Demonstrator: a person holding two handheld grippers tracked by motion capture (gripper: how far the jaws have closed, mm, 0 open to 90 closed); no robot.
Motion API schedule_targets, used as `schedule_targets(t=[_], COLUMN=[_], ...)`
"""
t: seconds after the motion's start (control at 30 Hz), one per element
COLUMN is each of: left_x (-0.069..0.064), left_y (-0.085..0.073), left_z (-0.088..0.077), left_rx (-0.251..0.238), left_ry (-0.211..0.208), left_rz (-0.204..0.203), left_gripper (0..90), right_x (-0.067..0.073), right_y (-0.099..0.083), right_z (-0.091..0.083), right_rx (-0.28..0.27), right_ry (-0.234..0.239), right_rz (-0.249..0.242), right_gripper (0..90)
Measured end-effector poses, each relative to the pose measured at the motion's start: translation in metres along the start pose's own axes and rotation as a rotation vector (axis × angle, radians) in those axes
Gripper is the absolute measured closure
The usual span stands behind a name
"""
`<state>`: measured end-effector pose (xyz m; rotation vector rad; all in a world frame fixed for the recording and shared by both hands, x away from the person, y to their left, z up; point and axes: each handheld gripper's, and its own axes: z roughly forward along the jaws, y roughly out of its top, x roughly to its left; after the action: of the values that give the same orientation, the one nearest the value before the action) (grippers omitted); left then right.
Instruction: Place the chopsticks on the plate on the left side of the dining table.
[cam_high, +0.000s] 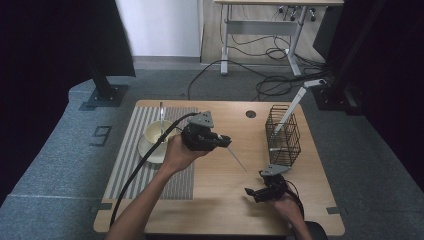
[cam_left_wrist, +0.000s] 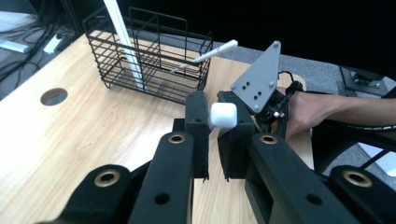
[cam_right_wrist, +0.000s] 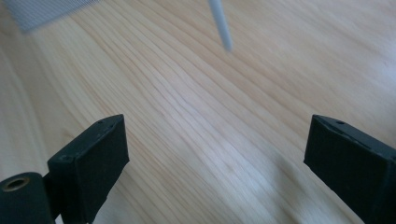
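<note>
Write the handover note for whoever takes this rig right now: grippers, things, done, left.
Left gripper: shut on a white chopstick, held above the table, tip pointing toward the right gripper.
Right gripper: open, holding nothing, low over the table's near right part.
Wire basket at the right: already holds a white chopstick and a tall white utensil.
Bowl on saucer on the striped mat, a utensil standing in it.
Likely left: put the held chopstick in the basket, perhaps the bowl's utensil too.

Beyond my right claw (cam_right_wrist: 212, 154), a blurred white stick (cam_right_wrist: 220, 23) runs off the top edge; my left claw (cam_left_wrist: 215, 135) hides its shaft.
</note>
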<state>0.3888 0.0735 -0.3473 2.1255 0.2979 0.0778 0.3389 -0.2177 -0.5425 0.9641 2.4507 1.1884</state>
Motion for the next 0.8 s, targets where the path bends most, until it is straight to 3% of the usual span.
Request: schedule_targets(t=[0.3,0.53,0.73,0.8], left_x=[-0.001,-0.001,-0.001,-0.001], left_y=[-0.011,-0.014,-0.015,-0.015], left_z=[0.008,0.014,0.018,0.019], left_rx=[0.009,0.015,0.031,0.032], left_ry=[-0.03,-0.059,-0.072,-0.076], left_rz=[-0.015,-0.025,-0.029,-0.032], left_gripper=[83.1,83.1,83.1,83.1], right_x=[0.004,0.009,0.011,0.011], right_y=[0.018,0.035,0.048,0.05], right_z=[0.0,0.002,0.001,0.001], right_rx=[-0.037,-0.079,-0.113,-0.116], right_ry=[0.066,0.085,0.13,0.135], right_rz=[-0.016,-0.064,-0.108,-0.114], right_gripper=[5.4,22.3,44.4,46.3])
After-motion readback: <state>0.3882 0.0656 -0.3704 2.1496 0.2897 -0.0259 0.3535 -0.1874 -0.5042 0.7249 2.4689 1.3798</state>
